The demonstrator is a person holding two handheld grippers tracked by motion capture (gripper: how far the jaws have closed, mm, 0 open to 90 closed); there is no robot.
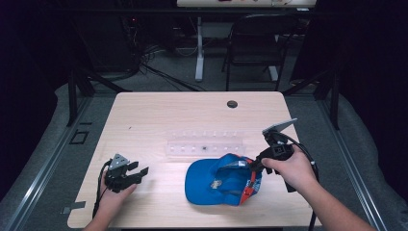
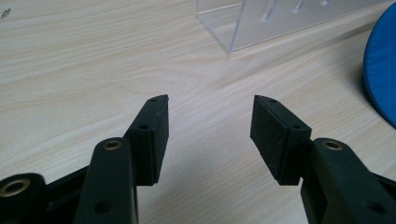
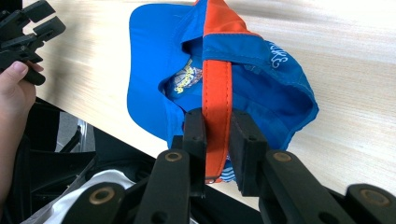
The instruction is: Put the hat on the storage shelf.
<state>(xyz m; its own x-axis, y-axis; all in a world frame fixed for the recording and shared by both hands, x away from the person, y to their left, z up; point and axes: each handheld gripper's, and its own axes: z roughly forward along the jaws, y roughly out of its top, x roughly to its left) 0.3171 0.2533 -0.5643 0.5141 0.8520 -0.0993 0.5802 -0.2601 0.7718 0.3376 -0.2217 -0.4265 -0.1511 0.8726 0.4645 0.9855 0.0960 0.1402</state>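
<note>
Above the table, the high view: the left hand rests near the front left edge, holding the left gripper low and roughly level, jaws pointing right toward the cap but well apart from it. The right hand reaches in from the front right, its right gripper angled down and leftward onto the cap's rear. The cap lies upside down near the front edge, brim to the left, just in front of a clear rack.

Left gripper view: the jaws stand spread over bare wood with nothing between them; the rack's corner lies ahead, and the cap's blue edge shows at far right.

Right gripper view: the jaws are pressed onto the cap's orange strap, one pad on each side, pinching it. The cap's blue body hangs beyond the jaws above the table. The left gripper appears at upper left.
</note>
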